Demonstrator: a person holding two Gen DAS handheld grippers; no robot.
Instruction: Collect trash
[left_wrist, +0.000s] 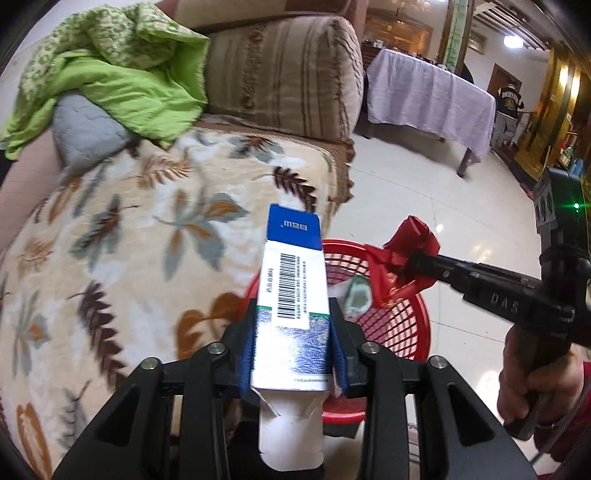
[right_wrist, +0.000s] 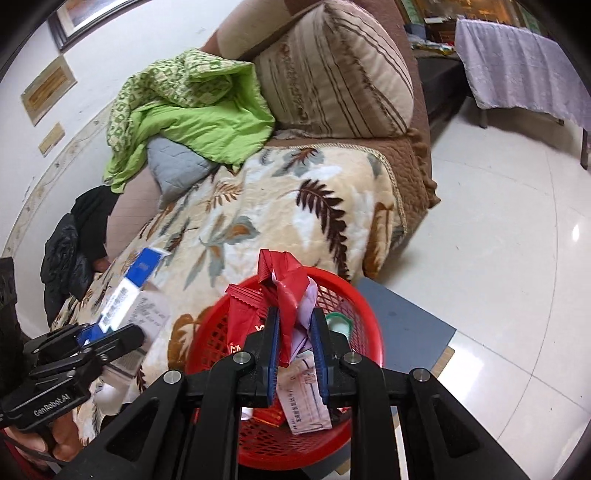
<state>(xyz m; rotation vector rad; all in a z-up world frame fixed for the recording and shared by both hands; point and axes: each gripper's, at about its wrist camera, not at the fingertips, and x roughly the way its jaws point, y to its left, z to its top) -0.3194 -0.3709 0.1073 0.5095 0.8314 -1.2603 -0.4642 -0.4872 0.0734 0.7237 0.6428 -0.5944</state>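
Observation:
My left gripper (left_wrist: 291, 325) is shut on a flattened blue and white carton (left_wrist: 291, 284) with a barcode, held over the sofa edge beside the red mesh basket (left_wrist: 399, 325). My right gripper (right_wrist: 294, 328) is shut on a crumpled red wrapper (right_wrist: 290, 288) and holds it above the red basket (right_wrist: 362, 306). The basket stands on the floor against the sofa and holds several wrappers and a green-rimmed lid (right_wrist: 340, 323). The right gripper with the wrapper (left_wrist: 402, 254) shows in the left wrist view, and the left gripper with the carton (right_wrist: 125, 291) shows in the right wrist view.
The sofa (left_wrist: 147, 229) has a leaf-patterned blanket, a striped cushion (left_wrist: 280, 74), a green quilt (left_wrist: 110, 74) and a grey pillow. A grey mat (right_wrist: 406, 325) lies under the basket on the white tile floor. A cloth-covered table (left_wrist: 432, 96) stands further back.

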